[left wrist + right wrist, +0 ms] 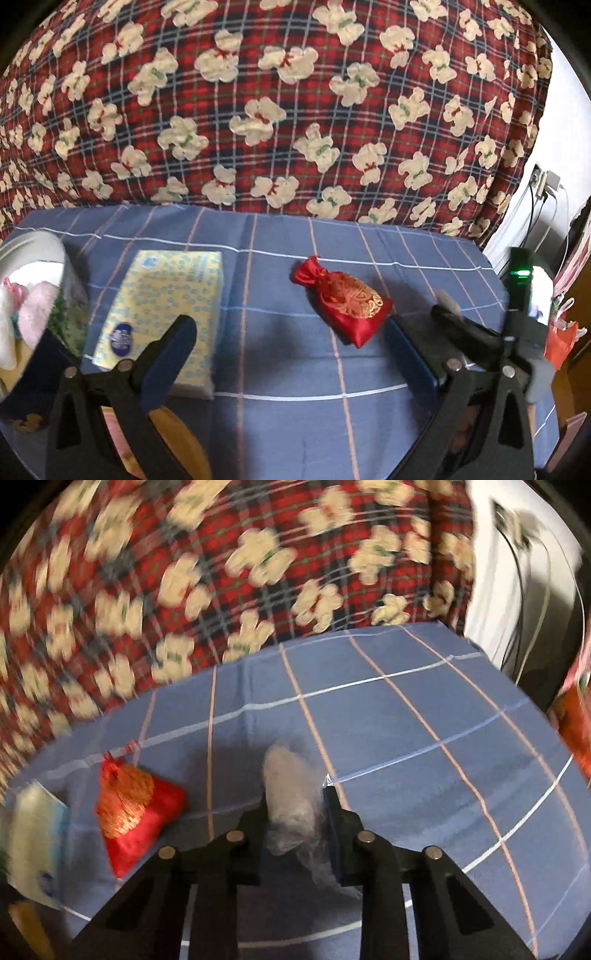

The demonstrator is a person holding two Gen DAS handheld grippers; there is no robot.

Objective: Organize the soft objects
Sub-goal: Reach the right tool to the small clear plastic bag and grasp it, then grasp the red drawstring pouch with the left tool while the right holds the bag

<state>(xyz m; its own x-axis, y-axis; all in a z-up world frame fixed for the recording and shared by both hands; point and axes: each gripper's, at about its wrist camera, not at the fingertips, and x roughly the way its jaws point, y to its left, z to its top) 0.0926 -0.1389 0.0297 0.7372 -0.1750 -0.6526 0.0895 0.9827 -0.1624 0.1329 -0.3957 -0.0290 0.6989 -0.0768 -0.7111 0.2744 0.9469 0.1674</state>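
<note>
Two grippers over a blue checked cloth [280, 369], left gripper [291, 332] spread wide and empty, red embroidered pouch [345, 301] lying between its fingers, tissue pack [162, 295] by the left finger, right gripper [295, 805] clamped on a grey fluffy tuft [291, 797], plaid bear-print blanket [280, 110] behind.

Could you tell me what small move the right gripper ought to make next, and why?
Probably carry the grey fluffy piece leftward toward the container at the table's left edge. The right gripper has its jaws closed on the fluff, above the blue checked cloth, and the container already holds soft pink and white items. The red pouch and tissue pack lie between.
</note>
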